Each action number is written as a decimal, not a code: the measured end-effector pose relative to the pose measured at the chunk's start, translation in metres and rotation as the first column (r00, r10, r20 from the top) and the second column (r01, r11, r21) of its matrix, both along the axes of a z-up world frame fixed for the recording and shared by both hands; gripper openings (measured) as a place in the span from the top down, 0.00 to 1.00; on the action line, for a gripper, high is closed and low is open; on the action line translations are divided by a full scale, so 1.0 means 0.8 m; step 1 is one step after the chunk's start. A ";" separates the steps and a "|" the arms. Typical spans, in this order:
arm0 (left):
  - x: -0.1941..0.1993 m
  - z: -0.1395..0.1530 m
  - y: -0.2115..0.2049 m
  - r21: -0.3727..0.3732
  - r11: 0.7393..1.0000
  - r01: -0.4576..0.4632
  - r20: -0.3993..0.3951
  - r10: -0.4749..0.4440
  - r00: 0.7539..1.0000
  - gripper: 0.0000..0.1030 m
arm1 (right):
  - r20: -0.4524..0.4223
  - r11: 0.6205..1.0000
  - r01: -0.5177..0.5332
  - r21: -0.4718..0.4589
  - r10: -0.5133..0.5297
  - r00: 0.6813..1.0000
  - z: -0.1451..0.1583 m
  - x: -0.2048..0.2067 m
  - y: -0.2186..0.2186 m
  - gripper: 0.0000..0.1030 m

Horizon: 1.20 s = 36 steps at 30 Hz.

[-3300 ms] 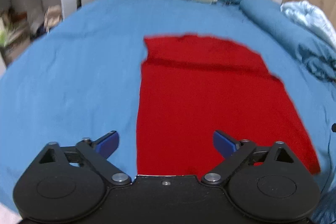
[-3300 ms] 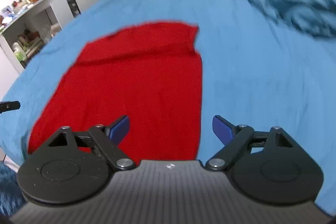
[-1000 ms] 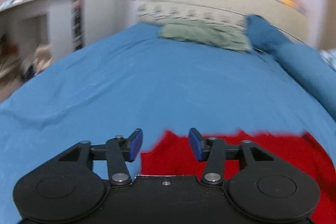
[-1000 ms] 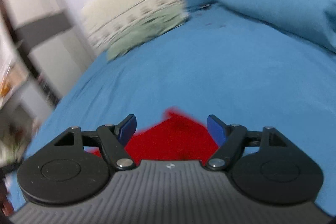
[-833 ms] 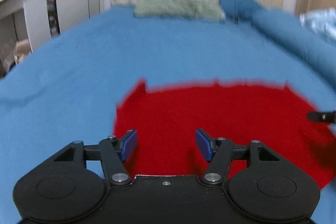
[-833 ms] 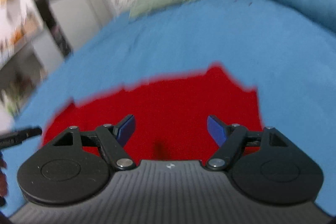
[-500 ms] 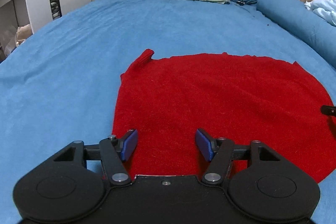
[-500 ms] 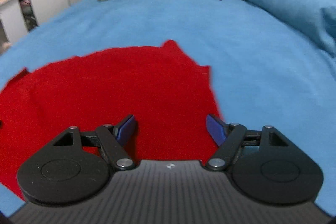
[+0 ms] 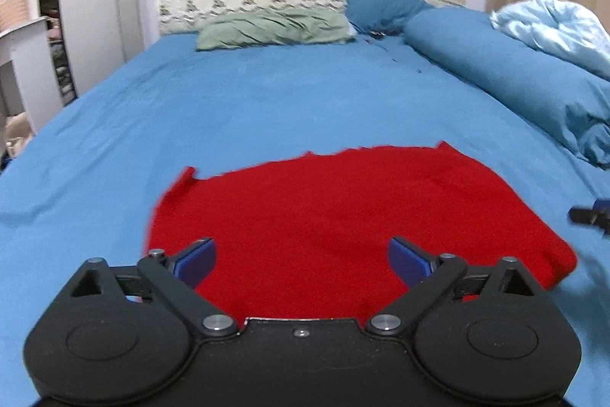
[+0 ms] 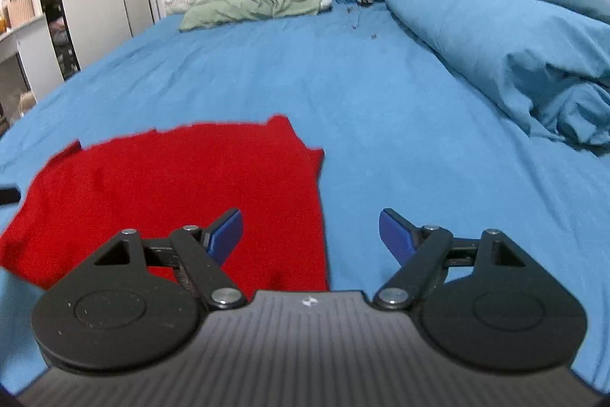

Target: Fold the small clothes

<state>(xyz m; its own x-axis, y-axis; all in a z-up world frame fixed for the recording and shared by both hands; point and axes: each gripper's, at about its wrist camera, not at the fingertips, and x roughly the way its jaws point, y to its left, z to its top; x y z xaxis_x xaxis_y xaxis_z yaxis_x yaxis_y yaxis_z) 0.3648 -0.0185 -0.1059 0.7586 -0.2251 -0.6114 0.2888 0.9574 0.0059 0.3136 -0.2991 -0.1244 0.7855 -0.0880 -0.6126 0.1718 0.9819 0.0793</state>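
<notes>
Since the earliest view, both tongs have carried the near half of the red garment (image 9: 343,216) over its far half, and over the last half second their fingers have spread wider. Now the left tongs (image 9: 301,260) stand released above the near part of the cloth, gripping nothing, and the right tongs (image 10: 310,231) are likewise released, straddling the garment's right edge with one finger over red and the other over the blue bed sheet (image 10: 400,94). The garment lies flat on the bed, wider than it is deep, with small corners poking out at its far edge; it sits well apart from the green pillow (image 9: 274,27) and the rolled blue duvet (image 9: 514,75). I judge one fold complete and the cloth just let go. The next move likely calls for a sideways fold: clamp the two corners of one side edge, lift them together, and lay them across to the opposite edge, keeping layers aligned so the folded stack does not slide apart.
</notes>
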 end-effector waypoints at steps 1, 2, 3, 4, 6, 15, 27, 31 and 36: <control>0.003 -0.006 -0.012 0.010 1.000 -0.002 -0.013 0.002 1.000 0.04 | -0.014 1.000 0.014 0.005 -0.014 1.000 -0.008 -0.003 0.000 0.08; 0.007 -0.014 -0.024 0.017 1.000 -0.006 -0.034 0.006 0.999 0.04 | -0.024 0.999 0.036 0.020 -0.036 0.999 -0.016 -0.009 0.000 0.08; 0.011 -0.021 -0.032 0.014 1.000 -0.005 -0.054 0.006 0.999 0.04 | -0.033 0.997 0.062 0.048 -0.061 0.998 -0.028 -0.014 0.000 0.08; 0.013 -0.028 -0.037 0.007 1.000 -0.005 -0.074 0.005 0.997 0.04 | -0.038 0.994 0.083 0.070 -0.080 0.996 -0.036 -0.019 0.003 0.08; 0.020 -0.043 -0.046 0.001 1.000 -0.010 -0.105 0.010 0.994 0.04 | -0.031 0.988 0.116 0.106 -0.113 0.993 -0.057 -0.026 0.006 0.08; 0.058 -0.086 -0.057 0.048 0.999 -0.024 -0.164 0.031 0.986 0.04 | 0.000 0.990 0.048 0.129 -0.048 0.999 -0.097 -0.006 0.016 0.16; 0.070 -0.096 -0.033 0.002 1.000 -0.019 -0.219 0.019 0.975 0.00 | 0.041 0.932 0.073 0.354 -0.093 0.995 -0.067 -0.001 0.015 0.74; 0.060 -0.073 -0.005 -0.040 0.999 -0.025 -0.206 0.016 0.978 0.00 | 0.143 0.864 0.007 0.504 -0.092 0.985 -0.007 0.021 0.032 0.74; 0.021 -0.031 0.075 -0.002 0.999 -0.049 -0.130 0.048 0.990 0.00 | 0.260 0.794 -0.248 0.555 0.118 0.958 0.063 0.078 0.115 0.74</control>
